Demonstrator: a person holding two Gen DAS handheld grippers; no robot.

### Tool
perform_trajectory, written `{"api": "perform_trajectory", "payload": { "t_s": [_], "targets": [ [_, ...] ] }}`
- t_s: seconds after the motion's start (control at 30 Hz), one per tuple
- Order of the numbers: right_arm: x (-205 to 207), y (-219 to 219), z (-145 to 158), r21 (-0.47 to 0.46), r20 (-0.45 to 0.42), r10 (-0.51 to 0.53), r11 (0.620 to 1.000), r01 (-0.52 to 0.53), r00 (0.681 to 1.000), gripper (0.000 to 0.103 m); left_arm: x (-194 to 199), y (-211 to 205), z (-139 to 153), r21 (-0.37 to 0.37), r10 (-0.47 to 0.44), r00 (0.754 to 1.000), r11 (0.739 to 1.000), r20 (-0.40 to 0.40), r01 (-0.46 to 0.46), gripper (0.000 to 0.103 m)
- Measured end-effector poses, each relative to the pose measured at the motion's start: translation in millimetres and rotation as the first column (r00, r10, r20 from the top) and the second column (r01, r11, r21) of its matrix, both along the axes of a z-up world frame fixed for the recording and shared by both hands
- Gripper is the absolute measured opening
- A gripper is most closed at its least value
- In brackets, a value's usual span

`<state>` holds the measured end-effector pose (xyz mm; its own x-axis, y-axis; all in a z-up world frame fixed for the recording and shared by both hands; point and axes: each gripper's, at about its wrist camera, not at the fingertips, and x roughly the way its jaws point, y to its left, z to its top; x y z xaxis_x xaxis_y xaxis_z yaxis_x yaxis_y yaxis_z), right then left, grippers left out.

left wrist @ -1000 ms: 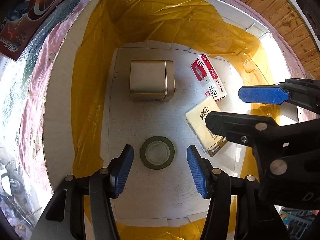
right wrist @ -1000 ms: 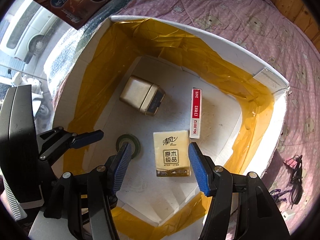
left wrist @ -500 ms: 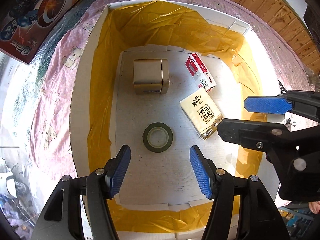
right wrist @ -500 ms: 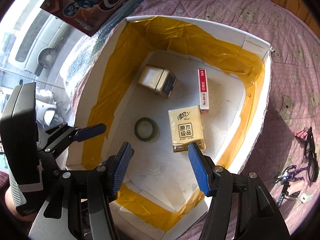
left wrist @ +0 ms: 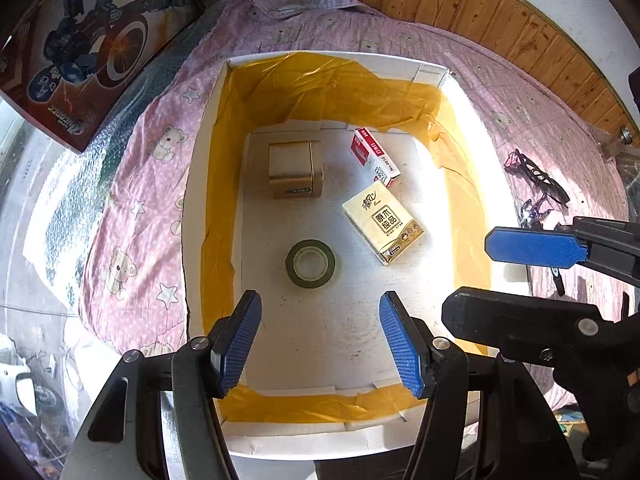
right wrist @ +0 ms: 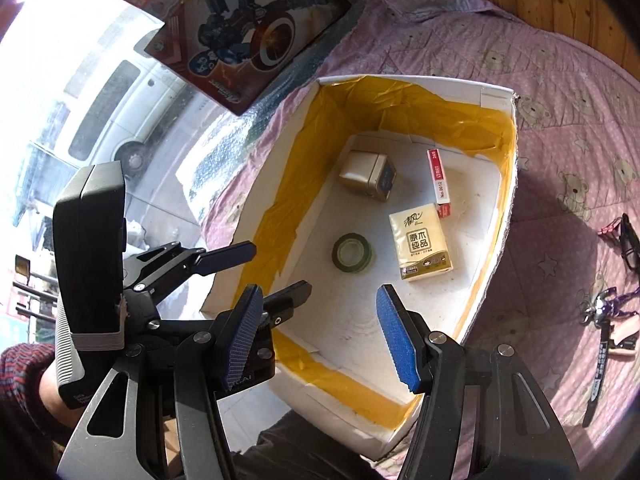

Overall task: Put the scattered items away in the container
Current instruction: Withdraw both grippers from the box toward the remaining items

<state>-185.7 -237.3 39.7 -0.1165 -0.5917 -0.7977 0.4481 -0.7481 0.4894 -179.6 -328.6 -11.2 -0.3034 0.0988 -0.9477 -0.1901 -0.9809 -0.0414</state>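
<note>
A white box [left wrist: 200,184] [right wrist: 496,248] lined with yellow tape lies on the pink bedspread. On its floor lie a gold tin [left wrist: 294,170] [right wrist: 368,176], a red and white carton [left wrist: 374,156] [right wrist: 439,182], a beige tissue pack [left wrist: 382,222] [right wrist: 420,242] and a green tape roll [left wrist: 311,263] [right wrist: 352,253]. My left gripper [left wrist: 320,344] [right wrist: 262,272] hovers open above the box's near end, nothing between its fingers. My right gripper [right wrist: 316,338] [left wrist: 496,276] is open and empty too, above the near right corner.
Black glasses [left wrist: 534,176] [right wrist: 630,242], a small dark figurine [right wrist: 600,308] and a strap [right wrist: 598,376] lie on the bedspread to the right of the box. A toy box [left wrist: 80,56] [right wrist: 244,36] leans at the back left. Wood panelling [left wrist: 460,4] runs behind.
Both grippers have risen and drawn back from inside the box to above its near rim; the whole box shows. The items on its floor have not moved.
</note>
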Motion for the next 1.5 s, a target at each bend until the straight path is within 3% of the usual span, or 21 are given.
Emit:
{"api": "perform_trajectory", "payload": {
  "t_s": [0.33,0.5,0.7,1.1,1.33,1.5],
  "targets": [
    [38,21,29,-0.126,-0.082,-0.075,0.990,0.064,0.994,0.063,35,-4,29,0.000,0.026,0.987,1.000,-0.158,-0.026,0.063],
    [58,32,41,-0.196,-0.148,-0.126,0.976,0.096,0.981,0.063,56,-4,46,0.010,0.045,0.964,0.999,-0.264,-0.044,0.063],
    [85,38,47,-0.207,-0.227,-0.165,0.971,0.118,0.960,0.063,80,-1,64,0.043,0.079,0.928,0.997,-0.365,-0.068,0.063],
    [116,65,72,-0.210,-0.354,-0.193,0.970,0.123,0.915,0.063,103,-5,78,0.169,0.186,0.905,0.977,-0.381,-0.130,0.063],
    [127,108,78,-0.270,-0.374,-0.290,0.943,0.195,0.881,0.063,112,13,90,0.203,0.163,0.903,0.975,-0.396,-0.087,0.063],
    [127,145,81,-0.308,-0.364,-0.381,0.910,0.277,0.850,0.063,116,42,101,0.212,0.092,0.905,0.977,-0.415,-0.002,0.066]
  ]
}}
